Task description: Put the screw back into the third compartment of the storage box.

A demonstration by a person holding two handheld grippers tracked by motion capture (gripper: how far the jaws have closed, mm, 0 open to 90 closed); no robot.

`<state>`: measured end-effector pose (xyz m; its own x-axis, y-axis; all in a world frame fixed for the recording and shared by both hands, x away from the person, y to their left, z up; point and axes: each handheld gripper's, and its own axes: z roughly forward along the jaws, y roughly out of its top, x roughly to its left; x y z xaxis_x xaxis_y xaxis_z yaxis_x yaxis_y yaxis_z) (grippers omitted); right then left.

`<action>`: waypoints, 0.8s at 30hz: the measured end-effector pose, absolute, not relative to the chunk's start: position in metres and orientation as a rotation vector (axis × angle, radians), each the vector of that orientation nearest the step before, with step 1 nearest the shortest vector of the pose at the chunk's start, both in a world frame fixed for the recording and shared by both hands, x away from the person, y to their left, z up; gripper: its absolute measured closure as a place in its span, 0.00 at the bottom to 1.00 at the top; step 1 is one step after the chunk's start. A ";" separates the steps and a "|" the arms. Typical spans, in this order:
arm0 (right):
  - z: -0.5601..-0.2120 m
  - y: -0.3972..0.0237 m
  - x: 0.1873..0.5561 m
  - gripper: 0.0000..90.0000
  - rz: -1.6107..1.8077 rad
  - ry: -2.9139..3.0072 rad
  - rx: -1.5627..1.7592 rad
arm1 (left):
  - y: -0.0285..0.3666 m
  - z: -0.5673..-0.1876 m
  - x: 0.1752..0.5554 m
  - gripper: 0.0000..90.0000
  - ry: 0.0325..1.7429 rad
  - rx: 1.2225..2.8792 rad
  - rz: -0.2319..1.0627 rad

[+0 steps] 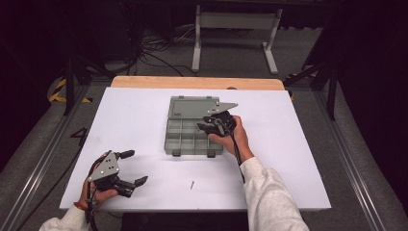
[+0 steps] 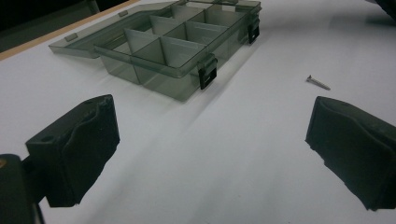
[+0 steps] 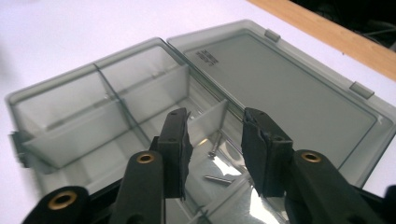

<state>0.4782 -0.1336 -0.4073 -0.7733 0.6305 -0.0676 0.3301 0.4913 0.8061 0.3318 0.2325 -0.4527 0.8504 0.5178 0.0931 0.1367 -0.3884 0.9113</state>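
Note:
A grey see-through compartment box [image 1: 179, 139] lies mid-table with its lid [image 1: 190, 107] folded flat behind it. My right gripper [image 1: 208, 126] hovers over the box's right side, jaws apart and gripping nothing. In the right gripper view the right gripper [image 3: 215, 123] points into a compartment where two small screws [image 3: 219, 179] lie. My left gripper [image 1: 136, 167] rests open near the table's front left corner. A loose screw [image 1: 192, 184] lies on the white tabletop to its right; the left gripper view has that screw [image 2: 318, 82] beyond the wide-open left gripper [image 2: 210, 126], with the box [image 2: 177, 42] farther off.
The white tabletop [image 1: 288, 159] has a wooden strip [image 1: 197, 82] along its far edge. Beyond it stand a white frame stand [image 1: 235, 29] and cables on the floor. Dark metal rails run along both sides of the table.

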 end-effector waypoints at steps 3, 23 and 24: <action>-0.405 -0.134 0.470 0.64 1.187 2.382 0.775 | 0.232 -0.453 0.332 0.04 0.483 1.949 0.448; -0.395 -0.149 0.417 0.38 1.215 2.363 0.628 | 0.231 -0.454 0.332 0.04 0.498 1.953 0.448; -0.394 -0.150 0.414 0.35 1.212 2.359 0.623 | 0.231 -0.454 0.332 0.04 0.499 1.954 0.448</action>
